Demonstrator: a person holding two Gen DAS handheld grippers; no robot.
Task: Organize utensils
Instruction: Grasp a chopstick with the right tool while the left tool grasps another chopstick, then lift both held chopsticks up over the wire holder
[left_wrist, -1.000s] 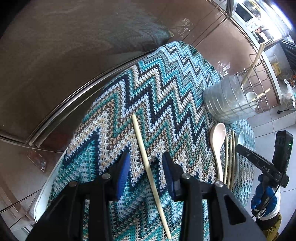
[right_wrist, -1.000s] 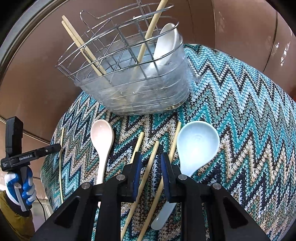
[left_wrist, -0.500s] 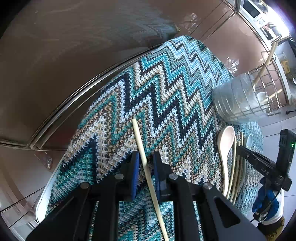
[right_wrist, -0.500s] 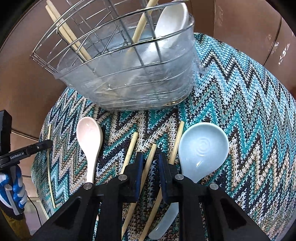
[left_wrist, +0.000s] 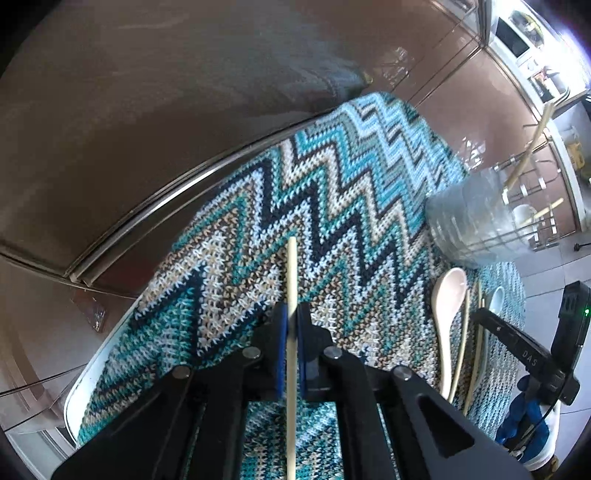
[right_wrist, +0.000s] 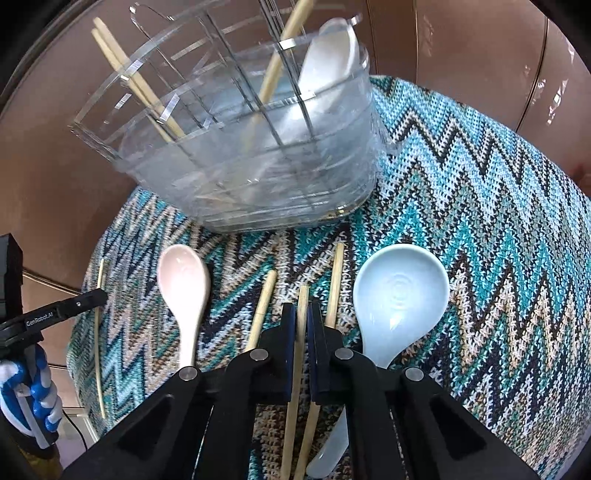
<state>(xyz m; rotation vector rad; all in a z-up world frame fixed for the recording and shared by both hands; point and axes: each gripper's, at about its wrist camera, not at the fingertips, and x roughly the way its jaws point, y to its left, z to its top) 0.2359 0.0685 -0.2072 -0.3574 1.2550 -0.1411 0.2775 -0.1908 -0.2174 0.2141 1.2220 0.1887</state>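
On a teal, navy and cream zigzag knitted mat (right_wrist: 498, 229), two black handheld tongs close on bamboo chopsticks at once — each in a person's hand. The left gripper (left_wrist: 290, 314) has its blue pads clamped on a lone pale chopstick (left_wrist: 292, 266) lying well away from the clear ribbed plastic utensil caddy with a wire divider rack (right_wrist: 258, 147). The right gripper (right_wrist: 302, 314) is shut on the middle chopstick (right_wrist: 303, 299) of three lying just in front of the caddy, flanked by a shorter-reaching chopstick (right_wrist: 264, 302) on one side and a longer one (right_wrist: 336, 280) on the other.

Risks appear plain: each stick is pinched along a thin round shaft, so it may swivel or slide in the pads on the lift, and the neighbouring sticks lie close enough to the right tongs to be dragged along. Tall chopsticks and a white spoon (right_wrist: 328, 51) already stand in the caddy's compartments — an angled stick could snag the wire.

A pale pink ceramic spoon (right_wrist: 183, 280) and a light blue ceramic spoon (right_wrist: 399, 295) wait in front of the caddy, either side of the three sticks.
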